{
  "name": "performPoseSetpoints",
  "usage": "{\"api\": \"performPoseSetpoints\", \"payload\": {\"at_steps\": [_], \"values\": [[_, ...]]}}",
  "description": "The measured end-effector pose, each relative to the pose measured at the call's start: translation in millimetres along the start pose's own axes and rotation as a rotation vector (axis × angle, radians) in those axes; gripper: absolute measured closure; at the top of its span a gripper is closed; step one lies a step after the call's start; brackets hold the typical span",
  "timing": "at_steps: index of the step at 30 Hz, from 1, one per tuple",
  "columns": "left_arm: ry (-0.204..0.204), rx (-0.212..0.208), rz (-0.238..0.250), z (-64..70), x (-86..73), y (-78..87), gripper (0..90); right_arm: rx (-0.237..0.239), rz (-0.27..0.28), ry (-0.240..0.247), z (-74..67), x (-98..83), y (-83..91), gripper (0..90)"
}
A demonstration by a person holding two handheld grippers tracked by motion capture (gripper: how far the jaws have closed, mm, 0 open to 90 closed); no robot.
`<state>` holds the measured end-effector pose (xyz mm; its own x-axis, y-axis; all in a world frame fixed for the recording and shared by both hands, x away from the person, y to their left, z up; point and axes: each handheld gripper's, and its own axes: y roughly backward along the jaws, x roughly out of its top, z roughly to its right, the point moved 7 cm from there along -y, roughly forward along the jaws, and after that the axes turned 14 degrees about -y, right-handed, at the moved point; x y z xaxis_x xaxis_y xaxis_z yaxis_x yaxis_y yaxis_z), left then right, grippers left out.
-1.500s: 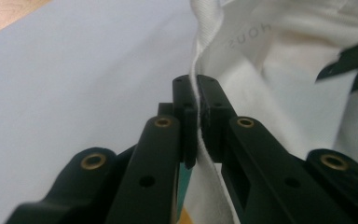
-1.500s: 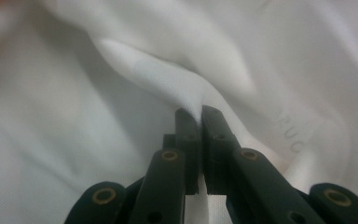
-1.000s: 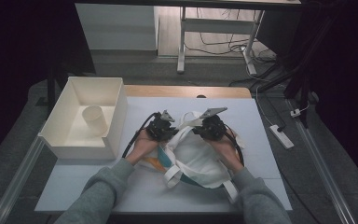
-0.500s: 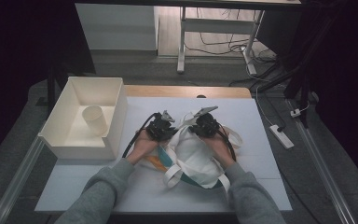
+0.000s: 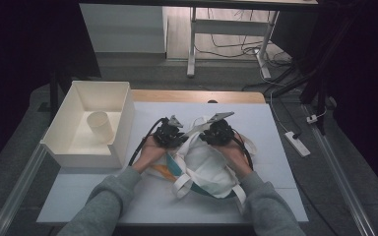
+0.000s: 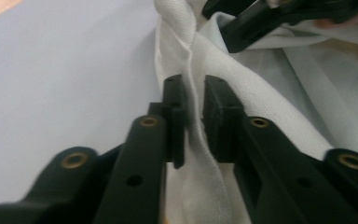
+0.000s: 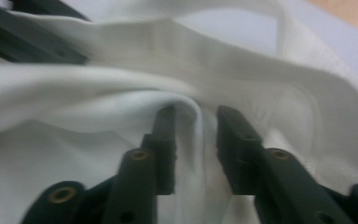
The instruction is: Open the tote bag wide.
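Bag: a white cloth bag (image 5: 204, 164) lay on the table (image 5: 275, 147), near the person's edge, between the two hands; it had white straps and a teal and orange patch showed at its left side.
Left gripper: the left gripper (image 5: 170, 133) sat at the upper left part of the bag, held by the left hand (image 5: 150, 152). In the left gripper view (image 6: 193, 100) its jaws had just been opening; a twisted fold of the white cloth ran between them. The gap was small. The cloth seemed to touch one pad, but whether the pads pressed on it could not be told for sure; they looked loose.
Right gripper: the right gripper (image 5: 216, 132) sat at the upper right part of the bag, held by the right hand (image 5: 236, 152). In the right gripper view (image 7: 196, 114) its jaws had also just been opening. A ridge of cloth stood between them, and a clear gap showed on both sides, so the pads did not press on it.
Grippers together: the two were near each other, with the bag's rim between them.
Box: a white box (image 5: 64, 147) stood on the left of the table, apart from the bag.
Cup: a pale cup (image 5: 100, 126) lay tilted inside the box.
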<state>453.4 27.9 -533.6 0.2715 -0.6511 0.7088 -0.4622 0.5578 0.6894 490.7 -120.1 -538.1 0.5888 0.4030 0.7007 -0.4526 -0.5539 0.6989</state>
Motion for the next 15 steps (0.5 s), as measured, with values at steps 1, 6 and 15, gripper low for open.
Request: {"api": "performPoseSetpoints", "payload": {"at_steps": [1, 6, 15], "values": [[0.005, 0.006, 0.012, -1.0, 2.0, 4.2, 68.3, 0.007, 0.020, -0.001, -1.7, 2.1, 6.0, 59.7], [0.032, 0.029, 0.121, -4.1, 18.7, 40.9, 56.5, 0.041, 0.089, 0.010, -13.4, 7.2, 38.1, 53.9], [-0.077, -0.078, 0.069, 32.6, 33.4, 53.2, 49.5, 0.019, 0.095, 0.018, -16.3, -4.9, 61.3, 49.5]]}}
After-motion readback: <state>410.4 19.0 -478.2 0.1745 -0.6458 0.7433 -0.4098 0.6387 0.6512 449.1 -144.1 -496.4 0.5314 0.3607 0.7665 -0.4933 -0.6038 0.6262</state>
